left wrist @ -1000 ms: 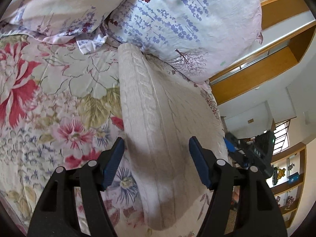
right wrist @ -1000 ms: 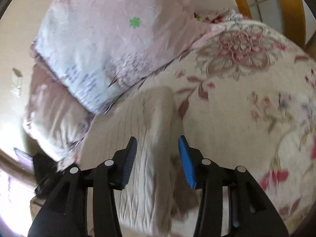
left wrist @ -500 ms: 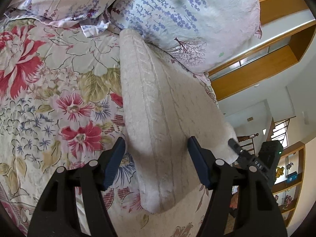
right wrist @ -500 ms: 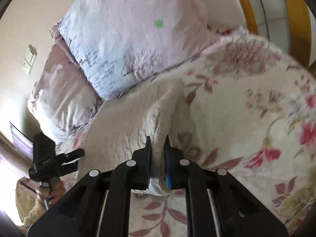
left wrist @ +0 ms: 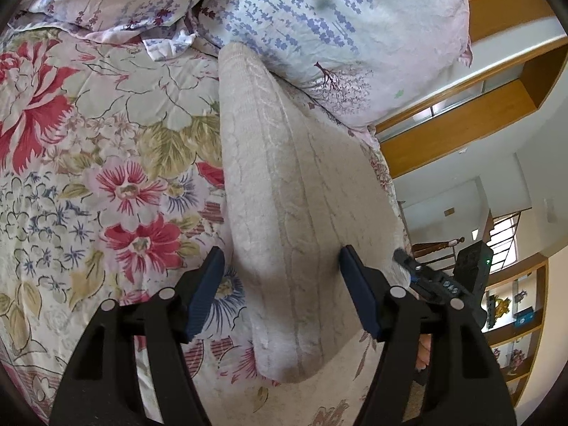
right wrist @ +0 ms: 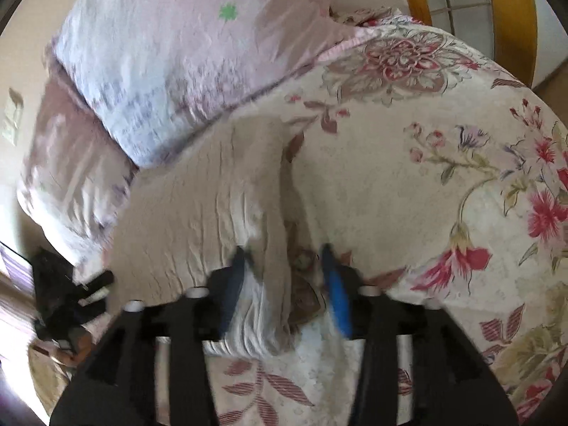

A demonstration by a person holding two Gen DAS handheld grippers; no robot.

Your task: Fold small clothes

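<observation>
A cream cable-knit garment [left wrist: 280, 191] lies folded lengthwise on the flowered bedspread [left wrist: 88, 149], its far end against the pillows. My left gripper [left wrist: 284, 294] is open, jaws wide, hovering over the garment's near end and holding nothing. In the right wrist view the same garment [right wrist: 213, 195] lies flat with a raised fold along its right edge. My right gripper [right wrist: 284, 284] is open, its blue pads on either side of that fold, with nothing held. The right gripper also shows in the left wrist view [left wrist: 440, 280], at the garment's right edge.
Two lavender-print pillows [left wrist: 319, 35] lean at the head of the bed, also in the right wrist view [right wrist: 177, 53]. A wooden bed frame [right wrist: 511, 7] runs behind. The bedspread [right wrist: 426, 177] stretches to the right of the garment. Shelves [left wrist: 518, 319] stand beyond the bed.
My right gripper was shut on the garment's fold half a second ago and has now opened, letting it drop flat. My left gripper stayed open and drew back slightly.
</observation>
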